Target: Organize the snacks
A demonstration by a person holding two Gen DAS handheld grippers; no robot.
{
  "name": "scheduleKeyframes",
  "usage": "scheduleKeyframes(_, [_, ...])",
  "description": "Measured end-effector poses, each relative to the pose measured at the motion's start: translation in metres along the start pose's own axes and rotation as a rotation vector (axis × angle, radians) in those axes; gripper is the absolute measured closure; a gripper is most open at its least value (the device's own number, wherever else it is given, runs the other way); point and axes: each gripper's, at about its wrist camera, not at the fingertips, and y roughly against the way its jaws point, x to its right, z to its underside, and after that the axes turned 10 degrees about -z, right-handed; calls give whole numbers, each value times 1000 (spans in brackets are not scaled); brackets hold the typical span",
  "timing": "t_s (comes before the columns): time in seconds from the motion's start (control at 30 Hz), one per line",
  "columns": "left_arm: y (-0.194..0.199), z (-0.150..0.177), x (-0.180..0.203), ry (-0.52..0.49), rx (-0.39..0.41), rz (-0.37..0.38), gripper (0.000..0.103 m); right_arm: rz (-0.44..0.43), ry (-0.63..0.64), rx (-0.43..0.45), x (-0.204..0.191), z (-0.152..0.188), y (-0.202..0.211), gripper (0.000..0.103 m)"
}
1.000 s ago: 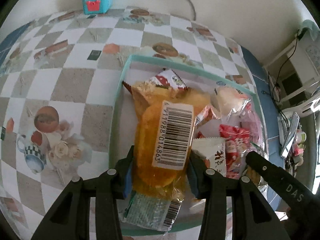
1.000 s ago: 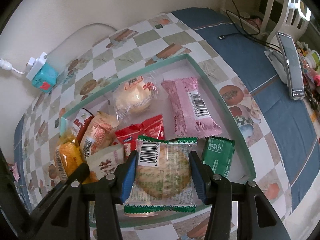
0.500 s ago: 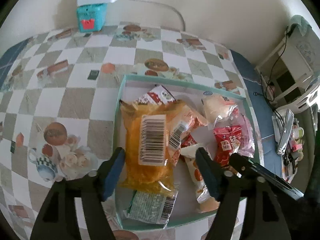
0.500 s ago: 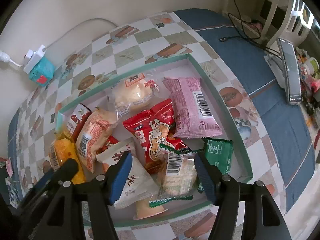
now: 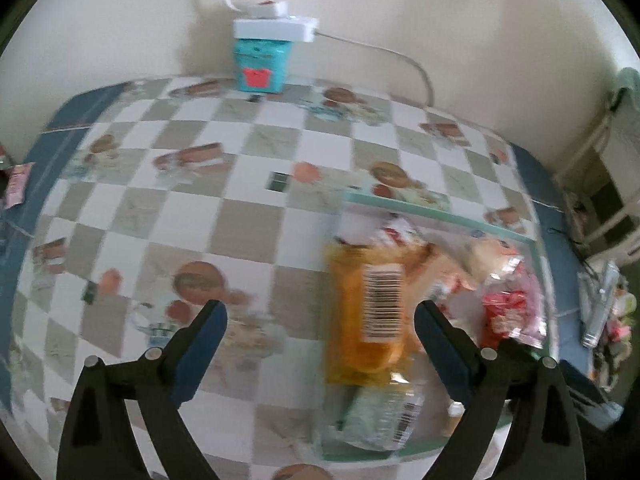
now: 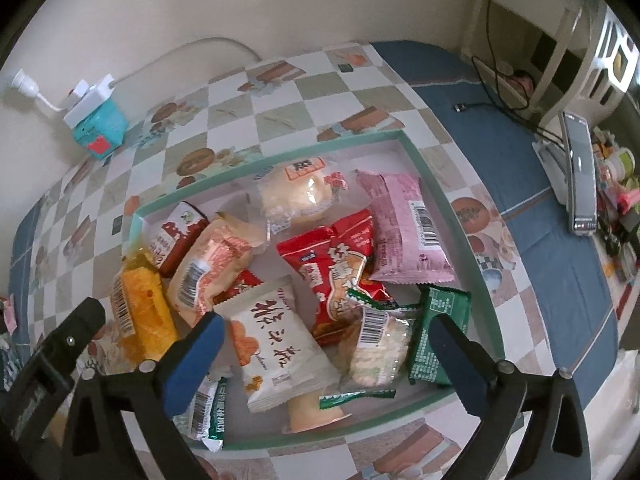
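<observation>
A teal-rimmed tray [image 6: 280, 156] on the checkered table holds several snack packets. In the right wrist view my right gripper [image 6: 326, 326] hangs above its near end, its jaws opening wide with nothing pressed between them. Below it lie a white packet [image 6: 272, 340] and a clear cracker packet [image 6: 380, 344]. My left gripper [image 5: 320, 316] is also opening, above the tray's left rim [image 5: 440, 210]. The orange packet [image 5: 368, 312] lies loose in the tray under its right finger. The left gripper's finger [image 6: 68, 340] shows at the right view's left edge.
A teal box under a white power strip [image 5: 262, 66] stands by the wall at the back. A phone on a stand [image 6: 580, 172] and small clutter sit on the blue cloth to the right. Pink [image 6: 404, 228], red [image 6: 336, 264] and dark green [image 6: 440, 336] packets fill the tray.
Both grippers opened. The left let go of the orange packet, the right let go of the clear cracker packet. Both packets now lie in the tray. The left gripper rose and swung left.
</observation>
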Motion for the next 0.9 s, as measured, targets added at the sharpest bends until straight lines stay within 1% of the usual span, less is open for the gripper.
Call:
scheduleKeyframes(0.1, [0,2,-11,6,4,-54,8,1,-6,6,-5,3,2,0])
scheduleKeyframes(0.23, [3,6,-28,38,-10,-80,8,-13,3,4,-13,11,4,0])
scheduleKeyframes(0.4, [18,14,-42,55,18,-135,8,-2,48,23,-28,24,15,0])
scheduleKeyframes(0.5, [31,21,-49,61,33,-181,8,-9,70,34,-34,35,22,0])
scheduleKeyframes(0.6, [38,31,-56,70,13,-187,8,-11,96,42,-40,52,30,0])
scheduleKeyframes(0.8, [51,58,-65,38,10,-207,8,-27,143,55,-49,81,43,0])
scheduleKeyframes(0.9, [55,76,-70,22,-2,-233,8,-34,152,53,-51,92,46,0])
